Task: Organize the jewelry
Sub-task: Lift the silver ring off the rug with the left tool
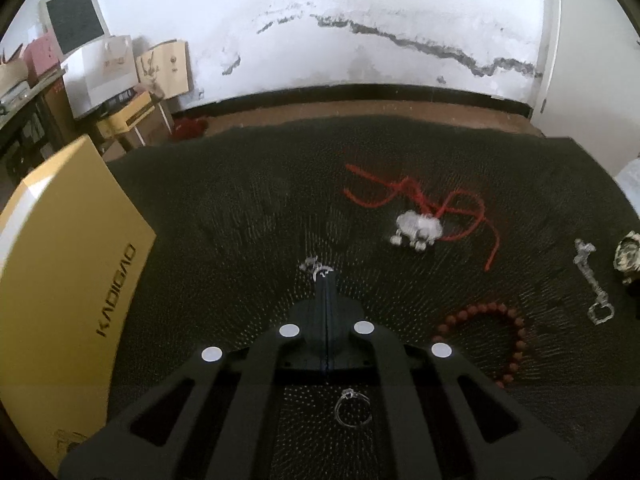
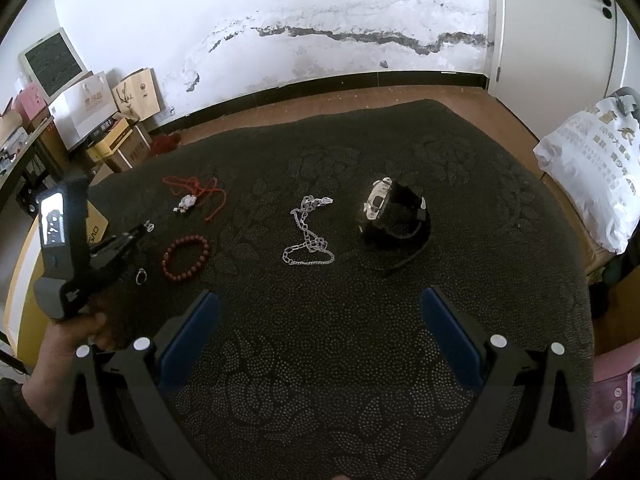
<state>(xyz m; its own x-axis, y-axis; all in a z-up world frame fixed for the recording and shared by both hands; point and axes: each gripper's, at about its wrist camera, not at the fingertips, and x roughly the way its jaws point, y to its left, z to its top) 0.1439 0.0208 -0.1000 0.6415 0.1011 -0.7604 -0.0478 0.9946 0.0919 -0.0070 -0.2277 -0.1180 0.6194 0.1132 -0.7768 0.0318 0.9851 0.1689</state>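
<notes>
My left gripper (image 1: 326,278) is shut, its black fingertips pinching a small silver earring (image 1: 314,266) on the dark dotted cloth (image 1: 240,220). The right wrist view shows that gripper (image 2: 138,236) at the left, held by a hand, with the earring (image 2: 150,226) at its tip. A silver ring (image 1: 354,408) lies under its body. Right of it are a red bead bracelet (image 1: 508,332) and a red cord with a silver pendant (image 1: 418,228). My right gripper (image 2: 320,320) stands open above bare cloth, short of a silver chain (image 2: 308,232) and a black watch (image 2: 396,212).
A yellow box (image 1: 68,280) lies along the cloth's left edge. Cartons, paper bags (image 2: 136,94) and an old monitor (image 2: 52,60) crowd the back left by the wall. A white printed sack (image 2: 592,168) sits on the floor at the right.
</notes>
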